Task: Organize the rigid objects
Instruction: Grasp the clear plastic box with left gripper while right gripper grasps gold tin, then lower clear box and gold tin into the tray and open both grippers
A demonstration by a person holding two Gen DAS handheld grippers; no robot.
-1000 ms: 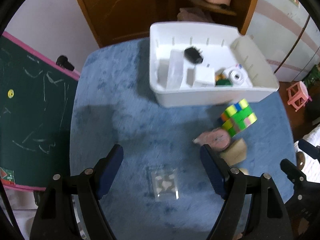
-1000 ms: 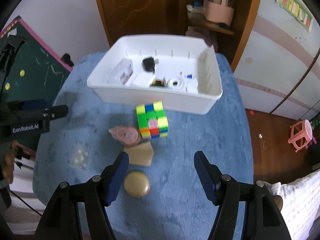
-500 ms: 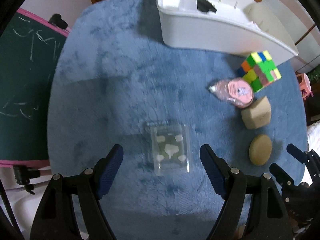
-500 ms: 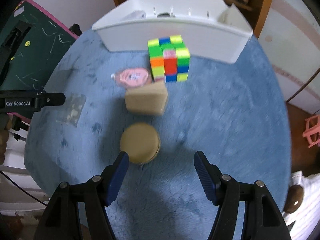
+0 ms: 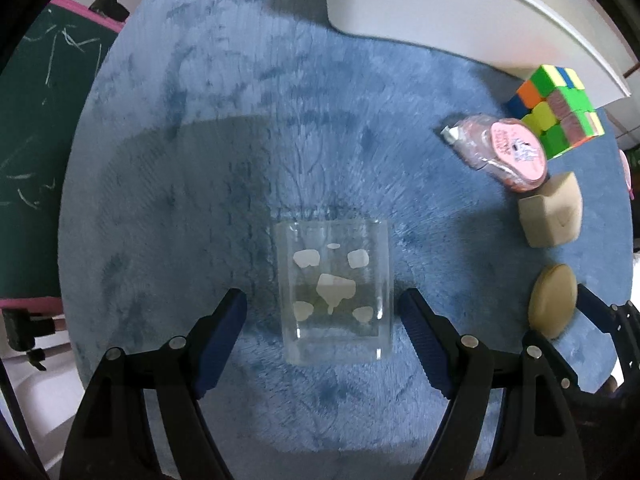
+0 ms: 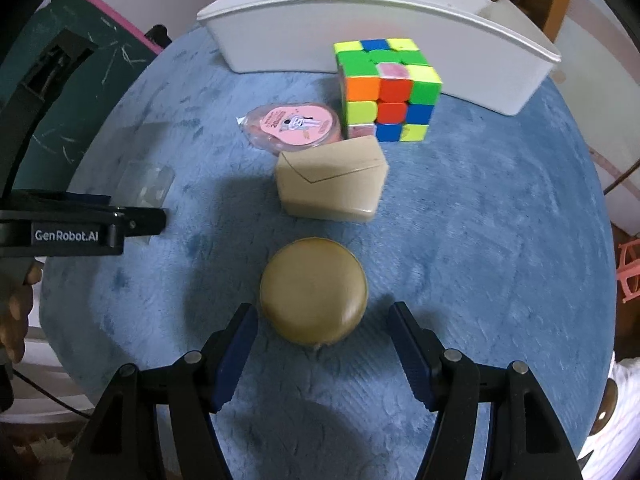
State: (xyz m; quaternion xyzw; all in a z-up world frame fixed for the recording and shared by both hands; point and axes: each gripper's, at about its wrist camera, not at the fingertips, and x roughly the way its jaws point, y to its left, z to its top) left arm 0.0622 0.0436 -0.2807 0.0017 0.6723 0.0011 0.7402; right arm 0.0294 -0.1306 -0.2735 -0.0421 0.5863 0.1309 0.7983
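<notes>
A clear plastic box [image 5: 334,286] with white pieces inside lies on the blue cloth. My left gripper [image 5: 322,312] is open, its fingers on either side of the box's near half. A round tan disc [image 6: 314,296] lies just ahead of my right gripper [image 6: 320,326], which is open and straddles the disc's near edge. Behind the disc are a tan angular block [image 6: 332,180], a pink packet [image 6: 294,125] and a colourful cube [image 6: 386,88]. The white bin [image 6: 400,28] stands at the back.
The round table [image 6: 500,220] has a blue plush cover; its edge drops off all around. A green chalkboard [image 5: 36,120] stands to the left. The left gripper's body [image 6: 80,224] shows at the left of the right wrist view. A wooden cabinet is behind the bin.
Both grippers have moved down and forward. The left one has closed in around the clear box, the right one around the round disc. Both stay open.
</notes>
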